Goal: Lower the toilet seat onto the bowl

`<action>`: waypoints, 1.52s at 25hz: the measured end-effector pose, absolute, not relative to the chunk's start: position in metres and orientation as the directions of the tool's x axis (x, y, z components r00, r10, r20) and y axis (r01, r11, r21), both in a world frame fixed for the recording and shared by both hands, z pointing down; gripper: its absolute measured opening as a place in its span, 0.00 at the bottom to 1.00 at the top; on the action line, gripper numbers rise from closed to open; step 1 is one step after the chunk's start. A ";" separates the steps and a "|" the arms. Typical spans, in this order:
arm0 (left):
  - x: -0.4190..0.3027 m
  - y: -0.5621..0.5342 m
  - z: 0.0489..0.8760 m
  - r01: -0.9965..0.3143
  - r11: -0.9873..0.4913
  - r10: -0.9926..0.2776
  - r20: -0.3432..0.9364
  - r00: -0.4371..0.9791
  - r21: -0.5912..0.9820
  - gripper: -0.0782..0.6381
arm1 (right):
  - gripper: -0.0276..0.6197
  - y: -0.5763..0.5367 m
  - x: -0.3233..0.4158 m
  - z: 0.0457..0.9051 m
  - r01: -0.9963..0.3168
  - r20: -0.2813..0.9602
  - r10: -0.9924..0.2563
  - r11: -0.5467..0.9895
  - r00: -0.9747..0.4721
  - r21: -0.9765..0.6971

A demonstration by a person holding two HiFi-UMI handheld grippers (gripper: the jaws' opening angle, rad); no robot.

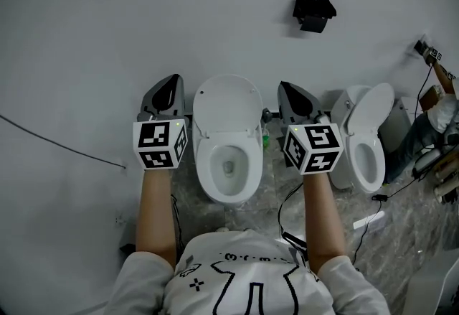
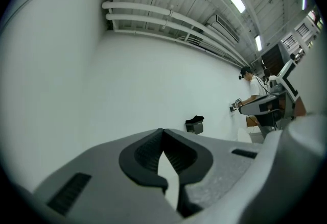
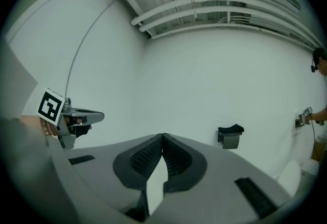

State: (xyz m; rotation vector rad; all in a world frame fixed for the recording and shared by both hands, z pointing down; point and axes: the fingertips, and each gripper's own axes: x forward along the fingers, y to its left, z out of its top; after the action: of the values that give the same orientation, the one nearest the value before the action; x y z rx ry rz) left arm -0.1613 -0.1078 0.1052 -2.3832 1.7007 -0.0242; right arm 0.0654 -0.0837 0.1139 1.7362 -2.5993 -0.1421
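Both pairs of jaws are pressed together with nothing between them. In the left gripper view the ribbed pads of the left gripper meet at the tip against bare white wall, and the right gripper shows the same, closed on air. Both point about level at the wall, so neither gripper view takes in the fixture; each catches only a black holder mounted there.

In the head view the two grippers hang one on each side of the toilet, apart from it and touching nothing. A white oval flap leans back at the rear, and below it the bowl lies open with a broad white ring round the water. I cannot tell whether that ring is the seat already down or the bare rim, with seat and lid leaning back together.

My reading is that no contact step is in hand: the hands are clear of the work. If the seat is up, the next move calls for bringing one gripper down and in to the flap's upper edge, catching only the seat layer, and easing it forward so it settles on the bowl without dropping. A second toilet stands off to the right, not the one faced
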 end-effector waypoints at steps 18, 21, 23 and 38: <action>-0.158 -0.076 0.049 -0.925 -0.296 -0.902 -0.249 0.354 -0.239 0.12 | 0.08 -0.051 0.071 0.058 -0.928 -0.190 -0.921 0.294 -0.339 0.229; -0.157 -0.075 0.048 -0.923 -0.294 -0.901 -0.250 0.355 -0.249 0.12 | 0.08 -0.049 0.072 0.055 -0.928 -0.196 -0.921 0.289 -0.337 0.236; -0.160 -0.074 0.047 -0.925 -0.291 -0.901 -0.254 0.351 -0.246 0.12 | 0.08 -0.048 0.072 0.054 -0.928 -0.200 -0.920 0.288 -0.337 0.237; -0.167 -0.076 0.039 -0.928 -0.279 -0.901 -0.268 0.341 -0.245 0.12 | 0.08 -0.050 0.092 0.051 -0.941 -0.205 -0.932 0.253 -0.300 0.224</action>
State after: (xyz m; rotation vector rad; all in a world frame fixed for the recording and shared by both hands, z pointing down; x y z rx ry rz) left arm -0.1675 -0.0763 0.0394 -2.2562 1.6173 0.1072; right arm 0.0919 -0.0499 0.0510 1.8767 -2.5108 -0.4854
